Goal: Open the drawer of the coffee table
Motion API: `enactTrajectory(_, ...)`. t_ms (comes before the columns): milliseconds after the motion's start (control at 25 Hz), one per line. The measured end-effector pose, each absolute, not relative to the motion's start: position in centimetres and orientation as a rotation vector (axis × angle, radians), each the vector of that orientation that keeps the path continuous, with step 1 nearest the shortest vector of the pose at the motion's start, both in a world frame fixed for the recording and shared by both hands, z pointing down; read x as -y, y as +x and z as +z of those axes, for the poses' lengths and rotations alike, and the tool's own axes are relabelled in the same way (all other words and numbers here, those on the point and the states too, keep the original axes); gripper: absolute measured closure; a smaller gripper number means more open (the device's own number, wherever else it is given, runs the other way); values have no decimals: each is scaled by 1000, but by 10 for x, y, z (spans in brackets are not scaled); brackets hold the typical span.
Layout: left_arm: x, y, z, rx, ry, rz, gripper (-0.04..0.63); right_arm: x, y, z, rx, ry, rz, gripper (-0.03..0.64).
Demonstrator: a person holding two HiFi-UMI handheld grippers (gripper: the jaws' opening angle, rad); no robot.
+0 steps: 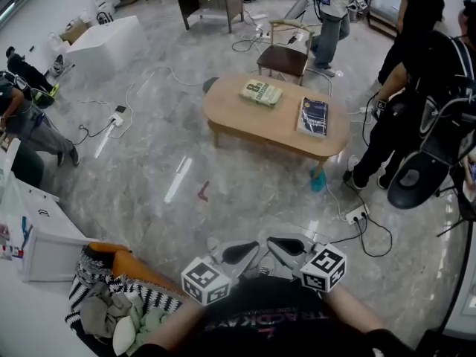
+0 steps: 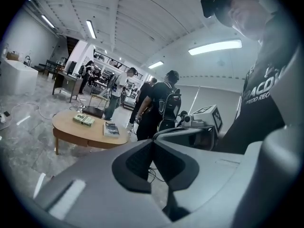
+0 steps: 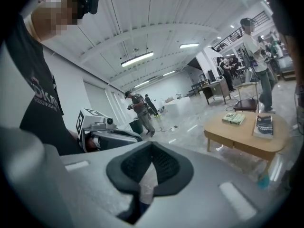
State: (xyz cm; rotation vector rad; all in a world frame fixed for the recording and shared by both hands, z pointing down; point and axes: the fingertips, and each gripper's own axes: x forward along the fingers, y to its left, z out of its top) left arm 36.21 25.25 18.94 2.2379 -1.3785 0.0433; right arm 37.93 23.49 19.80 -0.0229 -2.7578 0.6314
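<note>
The left tool (image 1: 239, 253) and the right tool (image 1: 286, 248) are light grey moulded shells with black, ribbed pads (image 2: 137, 163). Each carries a white cube (image 1: 204, 280) printed with black square markers. The person wears a black T-shirt (image 1: 275, 312) with lettering across the chest and a black head camera (image 3: 90, 4).

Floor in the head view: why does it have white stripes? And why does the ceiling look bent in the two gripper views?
Head view: the white stripes are glare, probably light mirrored in the shiny floor. Left gripper view: the wide lens bows the ceiling and darkens the corners. Right gripper view: the same bending.
</note>
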Motion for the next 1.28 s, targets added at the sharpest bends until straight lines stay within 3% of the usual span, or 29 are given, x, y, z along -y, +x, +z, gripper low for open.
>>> enactTrajectory(680,-232,362,166,1417,2288,46,589,-206,379,182,2798,1,557,615)
enactTrajectory(1280,-184,320,176,1521,2183,32,589,-147,368,187,2813,70,572,615)
